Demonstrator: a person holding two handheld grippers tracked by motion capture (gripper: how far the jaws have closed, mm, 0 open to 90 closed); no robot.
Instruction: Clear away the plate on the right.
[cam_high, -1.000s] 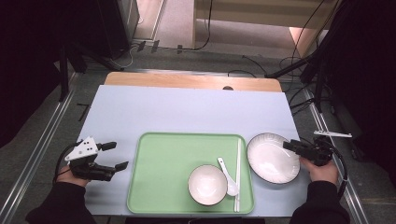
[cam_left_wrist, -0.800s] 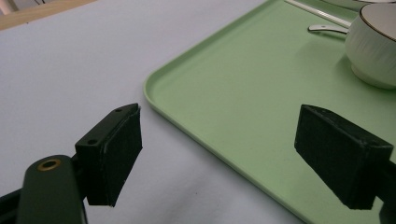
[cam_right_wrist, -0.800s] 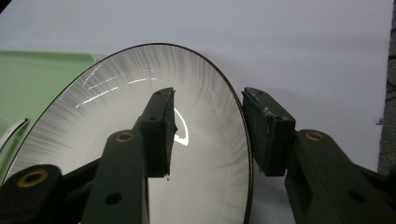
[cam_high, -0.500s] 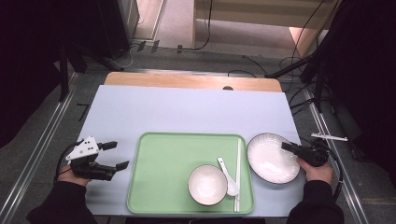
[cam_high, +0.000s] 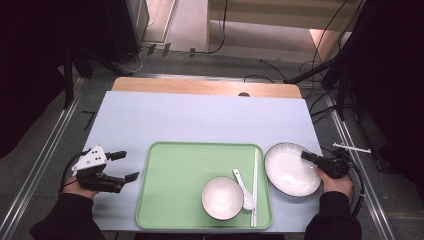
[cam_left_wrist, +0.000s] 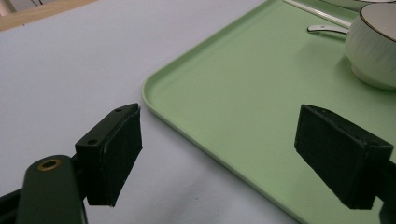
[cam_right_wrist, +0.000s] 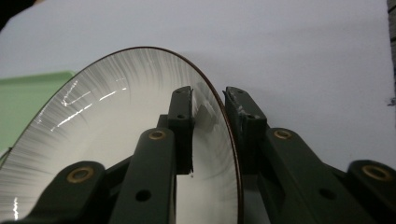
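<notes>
A: From the high view, where is the right gripper?
B: At the right rim of the white plate, which lies on the pale table just right of the green tray. Its jaws have just been closing with the rim between them. Its tips are small and dark, so the contact is hard to read there.
A: And the left gripper?
B: It rests on the table left of the tray, jaws wide apart, holding nothing. A bowl, a spoon and chopsticks lie on the tray.
A: The left gripper view?
B: The two pads stand far apart over the tray's near corner; the bowl is cut off at the right edge.
A: The right gripper view?
B: The plate's rim runs up between the jaws, one inside, one outside. A narrow gap shows beside the inner pad; I cannot tell whether both pads press yet. The plate's lower part is hidden behind the jaw arms.
</notes>
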